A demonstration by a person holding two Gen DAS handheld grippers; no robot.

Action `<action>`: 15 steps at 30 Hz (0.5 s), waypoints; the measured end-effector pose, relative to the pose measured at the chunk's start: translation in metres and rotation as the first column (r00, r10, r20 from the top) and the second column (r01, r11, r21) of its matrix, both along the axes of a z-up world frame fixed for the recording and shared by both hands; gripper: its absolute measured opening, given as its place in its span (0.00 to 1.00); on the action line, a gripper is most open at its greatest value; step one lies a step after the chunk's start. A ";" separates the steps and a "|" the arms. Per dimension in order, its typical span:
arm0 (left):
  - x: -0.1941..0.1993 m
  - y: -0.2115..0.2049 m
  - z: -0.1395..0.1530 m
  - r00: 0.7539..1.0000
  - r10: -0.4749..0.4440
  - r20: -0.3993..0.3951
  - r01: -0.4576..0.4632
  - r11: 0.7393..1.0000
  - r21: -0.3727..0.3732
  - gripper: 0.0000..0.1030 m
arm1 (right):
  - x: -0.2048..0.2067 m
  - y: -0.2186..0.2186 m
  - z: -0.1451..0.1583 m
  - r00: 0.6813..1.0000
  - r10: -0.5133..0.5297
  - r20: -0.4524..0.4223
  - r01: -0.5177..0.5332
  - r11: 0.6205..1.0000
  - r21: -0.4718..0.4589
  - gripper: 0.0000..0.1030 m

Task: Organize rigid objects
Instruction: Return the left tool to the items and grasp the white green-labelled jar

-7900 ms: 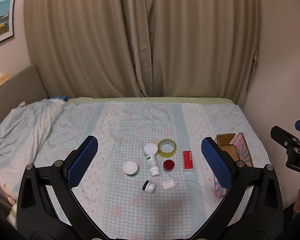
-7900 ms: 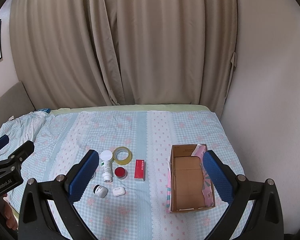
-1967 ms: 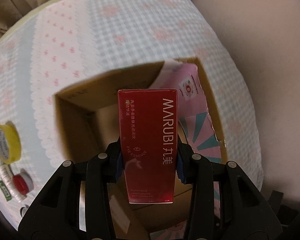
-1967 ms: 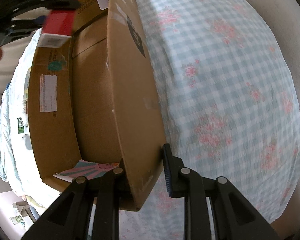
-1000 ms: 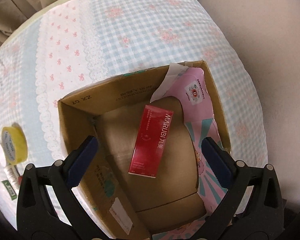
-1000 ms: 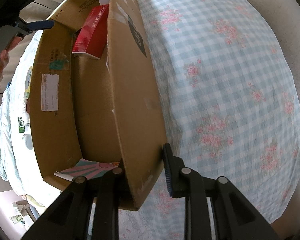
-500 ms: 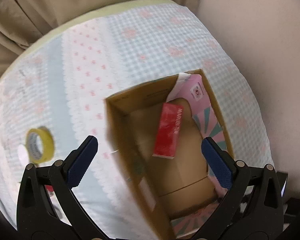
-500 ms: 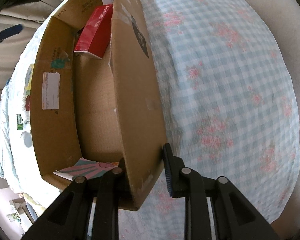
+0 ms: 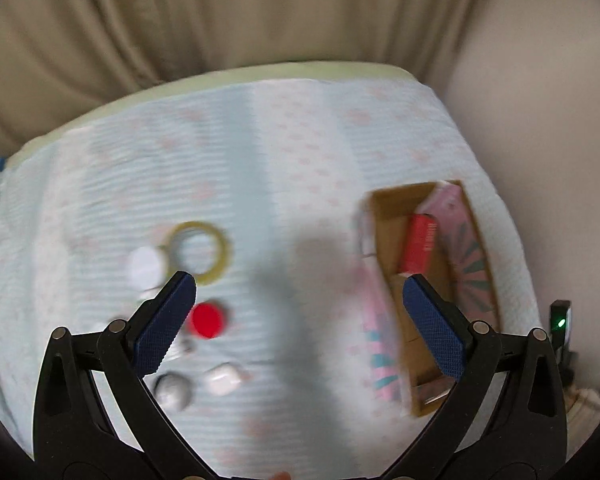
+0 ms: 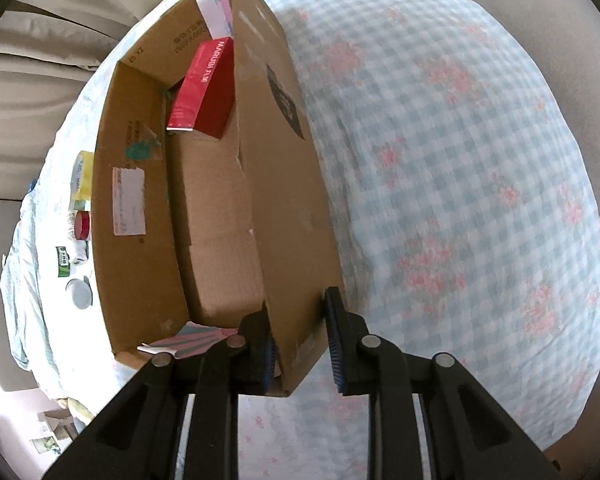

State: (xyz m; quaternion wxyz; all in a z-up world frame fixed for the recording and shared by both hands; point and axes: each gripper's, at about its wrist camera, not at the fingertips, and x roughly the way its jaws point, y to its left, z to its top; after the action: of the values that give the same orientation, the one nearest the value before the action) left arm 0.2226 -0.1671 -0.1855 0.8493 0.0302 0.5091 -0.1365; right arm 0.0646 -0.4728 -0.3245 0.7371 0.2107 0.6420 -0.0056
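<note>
A red carton (image 9: 418,243) lies inside the open cardboard box (image 9: 436,352) at the right of the bed; it also shows in the right wrist view (image 10: 204,88). My left gripper (image 9: 298,314) is open and empty, above the bedspread between the box and the small items. A yellow tape roll (image 9: 201,252), a white lid (image 9: 146,265), a red cap (image 9: 206,320), a small white case (image 9: 222,378) and a small jar (image 9: 173,392) lie to its left. My right gripper (image 10: 298,344) straddles the box's right wall (image 10: 288,208), its jaws close around the wall's near edge.
The bed has a light blue checked spread (image 9: 260,152) with pink flowers. Beige curtains (image 9: 220,16) hang behind it and a wall (image 9: 540,100) runs along the right. A white bottle with a green label (image 10: 66,260) lies left of the box in the right wrist view.
My left gripper has let go of the red carton, which now lies in the box, and has swung back and left over the small items. The right gripper stays on the box wall.
</note>
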 end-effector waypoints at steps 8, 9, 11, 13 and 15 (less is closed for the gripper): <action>-0.021 0.131 -0.057 0.979 0.200 -0.051 -0.199 0.980 0.014 1.00 | -0.004 -0.006 -0.004 0.999 0.033 -0.011 -0.033 0.999 -0.039 0.18; -0.024 0.145 -0.067 0.972 0.226 -0.058 -0.226 0.974 0.011 1.00 | -0.005 -0.007 -0.005 0.999 0.031 -0.010 -0.032 0.999 -0.040 0.18; -0.032 0.172 -0.088 0.960 0.270 -0.076 -0.270 0.963 0.010 1.00 | -0.006 -0.007 -0.007 1.000 0.028 -0.008 -0.028 0.999 -0.042 0.17; -0.038 0.195 -0.110 0.949 0.303 -0.093 -0.303 0.953 0.017 1.00 | -0.008 -0.007 -0.009 1.000 0.019 -0.008 -0.020 0.999 -0.042 0.17; -0.041 0.211 -0.129 0.939 0.326 -0.107 -0.326 0.945 0.019 1.00 | -0.011 -0.009 -0.010 1.000 0.006 -0.007 -0.007 0.999 -0.041 0.18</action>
State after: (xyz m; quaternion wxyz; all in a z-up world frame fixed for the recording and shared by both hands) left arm 0.1817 0.0436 -0.3150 0.8310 -0.0614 0.5528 0.0048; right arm 0.0533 -0.4819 -0.3348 0.7392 0.1935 0.6449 -0.0170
